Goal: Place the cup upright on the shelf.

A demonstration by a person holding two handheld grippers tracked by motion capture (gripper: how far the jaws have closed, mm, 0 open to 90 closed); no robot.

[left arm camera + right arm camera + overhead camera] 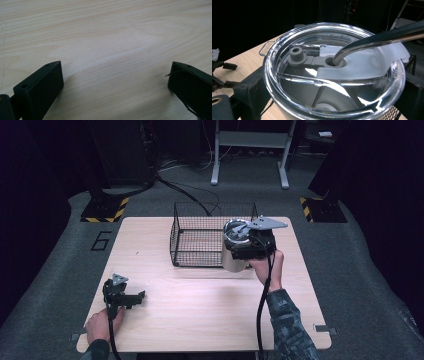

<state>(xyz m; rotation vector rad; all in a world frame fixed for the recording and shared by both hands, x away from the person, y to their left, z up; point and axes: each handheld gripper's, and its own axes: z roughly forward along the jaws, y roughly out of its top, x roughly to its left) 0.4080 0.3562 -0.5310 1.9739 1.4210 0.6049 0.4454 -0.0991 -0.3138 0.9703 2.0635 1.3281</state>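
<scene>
A: Where's the cup (234,251) now?

B: Upright at the near right corner of the wire basket (200,237), apparently lifted off the counter (200,310). The right gripper (245,247) has its jaws pinching the cup's steel wall, just below the clear lid (332,75).

A: And the left gripper (131,298)?

B: Resting on the counter near the front left, jaws spread, nothing between them.

A: What could go wrong?

B: The wall is smooth metal, so I'd guess it could slip or tilt in the pinch. The bent metal straw (372,41) might also snag the basket's rim if the cup goes over it too low.
</scene>
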